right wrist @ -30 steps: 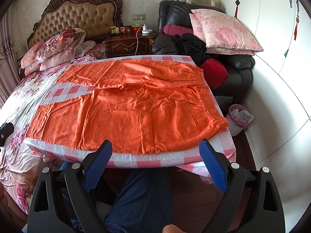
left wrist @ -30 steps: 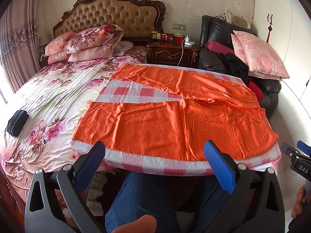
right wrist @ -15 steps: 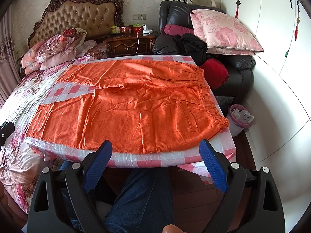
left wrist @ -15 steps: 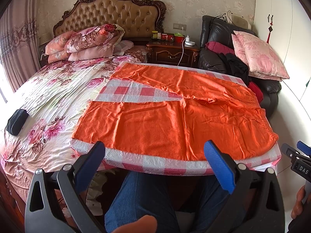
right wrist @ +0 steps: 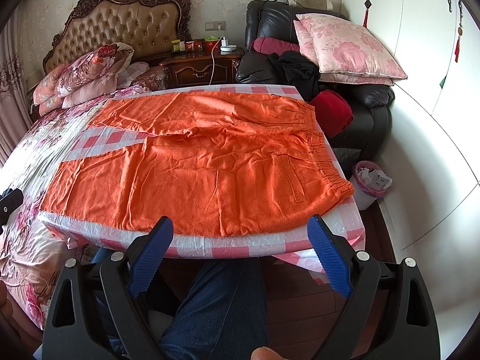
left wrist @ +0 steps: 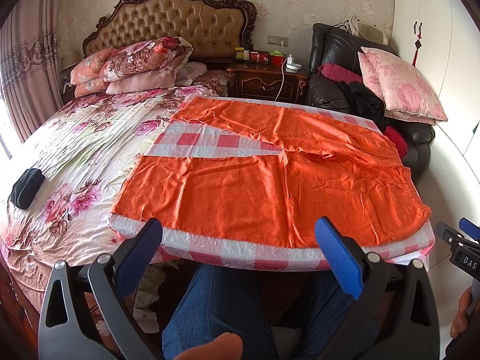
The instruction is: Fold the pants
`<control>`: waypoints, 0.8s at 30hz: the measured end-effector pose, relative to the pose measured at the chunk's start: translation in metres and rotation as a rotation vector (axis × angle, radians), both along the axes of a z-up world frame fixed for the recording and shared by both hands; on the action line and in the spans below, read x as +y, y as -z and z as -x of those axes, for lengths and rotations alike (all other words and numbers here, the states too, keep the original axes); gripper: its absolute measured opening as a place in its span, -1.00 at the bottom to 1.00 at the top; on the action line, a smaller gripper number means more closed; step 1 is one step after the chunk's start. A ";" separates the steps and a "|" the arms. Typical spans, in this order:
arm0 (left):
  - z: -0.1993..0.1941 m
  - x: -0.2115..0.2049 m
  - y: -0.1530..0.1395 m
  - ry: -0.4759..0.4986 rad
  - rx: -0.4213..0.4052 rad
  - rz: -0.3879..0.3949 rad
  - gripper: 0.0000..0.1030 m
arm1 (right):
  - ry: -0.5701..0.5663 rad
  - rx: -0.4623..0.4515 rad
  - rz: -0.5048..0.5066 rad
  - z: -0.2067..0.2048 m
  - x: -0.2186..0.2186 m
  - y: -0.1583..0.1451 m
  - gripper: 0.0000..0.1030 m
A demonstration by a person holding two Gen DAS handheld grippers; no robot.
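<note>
Left wrist view: your left claw (left wrist: pixel 237 250) hangs wide apart, holding nothing, short of the table's (left wrist: pixel 255 253) near edge.
Right claw (right wrist: pixel 240 250): likewise wide, empty, poised for a first grasp.
Pants (left wrist: pixel 270 180): spread flat across the table for folding.
Long axis: parallel to the near edge; waistband (right wrist: pixel 327 162) at the right edge, leg hems toward the left.
</note>
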State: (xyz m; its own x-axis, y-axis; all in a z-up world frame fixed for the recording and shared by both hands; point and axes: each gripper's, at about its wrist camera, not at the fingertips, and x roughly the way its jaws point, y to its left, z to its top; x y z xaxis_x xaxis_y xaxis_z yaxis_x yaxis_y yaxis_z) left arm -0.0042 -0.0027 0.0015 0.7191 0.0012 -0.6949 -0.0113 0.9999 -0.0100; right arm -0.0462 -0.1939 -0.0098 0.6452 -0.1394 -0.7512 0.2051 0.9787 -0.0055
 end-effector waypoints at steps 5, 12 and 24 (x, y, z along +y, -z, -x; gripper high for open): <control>0.000 0.000 0.000 0.000 0.001 0.001 0.97 | 0.001 0.000 -0.001 0.000 -0.001 0.000 0.70; -0.001 0.000 0.001 -0.001 0.002 0.001 0.97 | 0.001 0.001 -0.002 0.000 0.000 0.001 0.70; 0.000 0.001 0.001 -0.001 0.004 0.001 0.97 | 0.000 0.002 -0.002 0.000 0.001 0.002 0.70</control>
State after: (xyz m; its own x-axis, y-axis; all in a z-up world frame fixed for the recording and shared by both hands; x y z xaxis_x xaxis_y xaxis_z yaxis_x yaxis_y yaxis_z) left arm -0.0039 -0.0022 0.0006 0.7166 0.0010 -0.6975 -0.0121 0.9999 -0.0110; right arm -0.0461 -0.1933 -0.0114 0.6440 -0.1384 -0.7524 0.2055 0.9786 -0.0041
